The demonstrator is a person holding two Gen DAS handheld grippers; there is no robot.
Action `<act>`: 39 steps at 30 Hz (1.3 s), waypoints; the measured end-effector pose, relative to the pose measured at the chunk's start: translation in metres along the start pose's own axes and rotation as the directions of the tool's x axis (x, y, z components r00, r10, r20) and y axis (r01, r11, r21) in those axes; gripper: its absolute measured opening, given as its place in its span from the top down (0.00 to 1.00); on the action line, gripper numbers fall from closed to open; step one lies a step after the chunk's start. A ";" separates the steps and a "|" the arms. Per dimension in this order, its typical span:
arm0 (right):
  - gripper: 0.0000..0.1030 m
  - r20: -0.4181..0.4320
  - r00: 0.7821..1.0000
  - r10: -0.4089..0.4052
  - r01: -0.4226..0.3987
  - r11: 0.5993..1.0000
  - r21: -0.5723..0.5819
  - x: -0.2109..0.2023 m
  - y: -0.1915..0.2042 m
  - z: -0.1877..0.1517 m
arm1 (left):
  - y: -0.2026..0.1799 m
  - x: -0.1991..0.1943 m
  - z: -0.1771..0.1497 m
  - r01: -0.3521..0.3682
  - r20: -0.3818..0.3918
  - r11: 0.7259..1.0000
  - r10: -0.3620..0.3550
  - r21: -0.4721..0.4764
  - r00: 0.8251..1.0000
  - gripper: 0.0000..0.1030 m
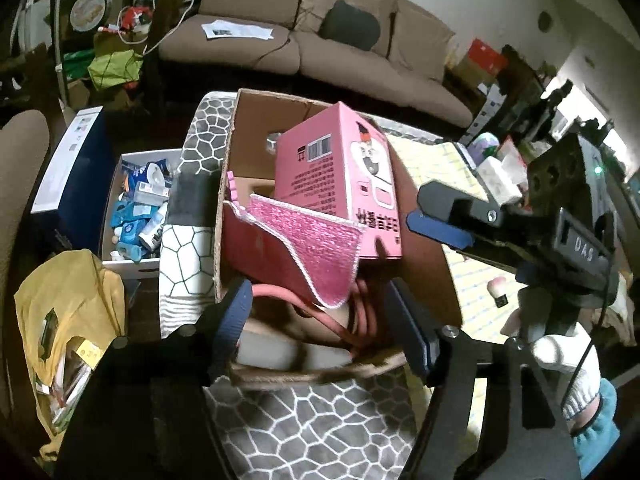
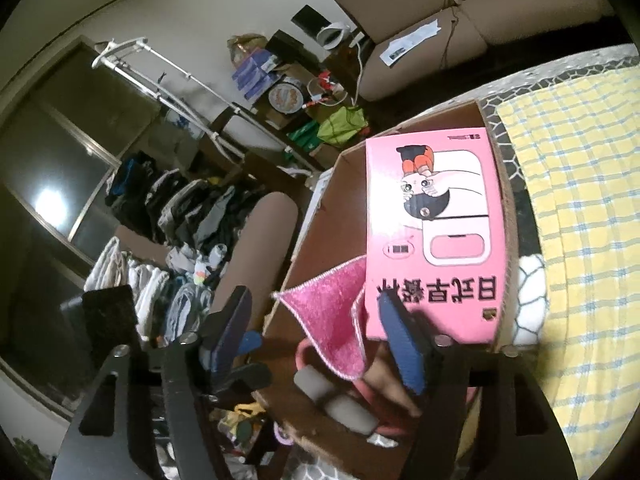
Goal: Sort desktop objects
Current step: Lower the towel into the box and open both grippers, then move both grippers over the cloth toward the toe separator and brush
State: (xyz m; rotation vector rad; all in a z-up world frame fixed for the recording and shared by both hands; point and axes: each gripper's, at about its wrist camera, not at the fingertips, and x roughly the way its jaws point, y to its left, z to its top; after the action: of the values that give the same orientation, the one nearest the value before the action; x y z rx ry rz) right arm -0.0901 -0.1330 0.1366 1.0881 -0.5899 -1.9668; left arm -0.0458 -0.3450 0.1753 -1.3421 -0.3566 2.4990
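Progress: sorting looks well advanced. The cardboard box (image 1: 420,216) already holds a pink carton (image 1: 340,176), a pink cloth (image 1: 316,248) and a coil of red cord (image 1: 352,320); two grey padded handles (image 2: 336,400) lie at the box's near end in the right wrist view. Left to do, as far as visible: a small pink-topped item (image 1: 499,289) stands on the yellow checked cloth (image 1: 472,280) outside the box, and some white and purple items sit further right, too blurred to name.

Left gripper (image 1: 320,320): jaws apart, nothing between them, hovering over the near end of the box above the cord.
Right gripper (image 2: 316,340): jaws apart, empty, above the box's near corner; the cloth lies below the gap, not clamped.

Orientation: pink carton leans tilted against the box's right wall, long axis running along the box's length, printed face up, barcode end toward the sofa (image 1: 320,40). The cloth drapes over the inner divider, a corner hanging toward the left gripper
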 end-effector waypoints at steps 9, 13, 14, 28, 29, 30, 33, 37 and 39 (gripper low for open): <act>0.27 0.003 0.995 -0.095 0.095 0.994 -0.060 -0.038 0.005 -0.018 | -0.024 -0.025 -0.014 0.019 0.024 1.000 -0.019 0.010 1.000 0.26; 0.23 0.007 0.991 -0.131 0.132 0.989 -0.068 -0.056 0.005 -0.026 | -0.039 -0.031 -0.024 0.028 0.026 0.999 -0.029 0.024 0.999 0.21; 0.23 0.007 0.989 -0.145 0.145 0.987 -0.073 -0.061 0.005 -0.029 | -0.042 -0.032 -0.026 0.029 0.026 0.999 -0.029 0.025 0.999 0.21; 0.00 0.062 0.954 -0.292 0.299 0.942 -0.154 -0.120 -0.004 -0.058 | -0.108 -0.043 -0.047 0.015 0.086 0.996 -0.023 0.090 0.996 0.00; 0.00 0.064 0.949 -0.308 0.315 0.935 -0.161 -0.125 -0.006 -0.059 | -0.112 -0.042 -0.049 0.018 0.086 0.995 -0.026 0.095 0.996 0.00; 0.00 0.066 0.945 -0.320 0.327 0.931 -0.164 -0.129 -0.008 -0.061 | -0.117 -0.042 -0.050 0.023 0.086 0.995 -0.032 0.101 0.996 0.00; 0.00 0.076 0.934 -0.350 0.358 0.918 -0.170 -0.142 -0.015 -0.065 | -0.133 -0.037 -0.053 0.035 0.075 0.992 -0.044 0.120 0.996 0.00; 0.00 0.091 0.918 -0.385 0.395 0.901 -0.178 -0.160 -0.025 -0.070 | -0.152 -0.027 -0.058 0.045 0.058 0.989 -0.054 0.141 0.997 0.00; 0.00 0.096 0.908 -0.407 0.418 0.890 -0.181 -0.170 -0.032 -0.073 | -0.162 -0.021 -0.059 0.053 0.050 0.988 -0.061 0.147 0.997 0.00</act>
State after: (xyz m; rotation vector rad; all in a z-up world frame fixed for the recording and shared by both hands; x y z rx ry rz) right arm 0.0125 0.0231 0.1581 1.1012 -0.1874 -2.3702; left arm 0.0359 -0.1974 0.2152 -1.1930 -0.2167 2.4656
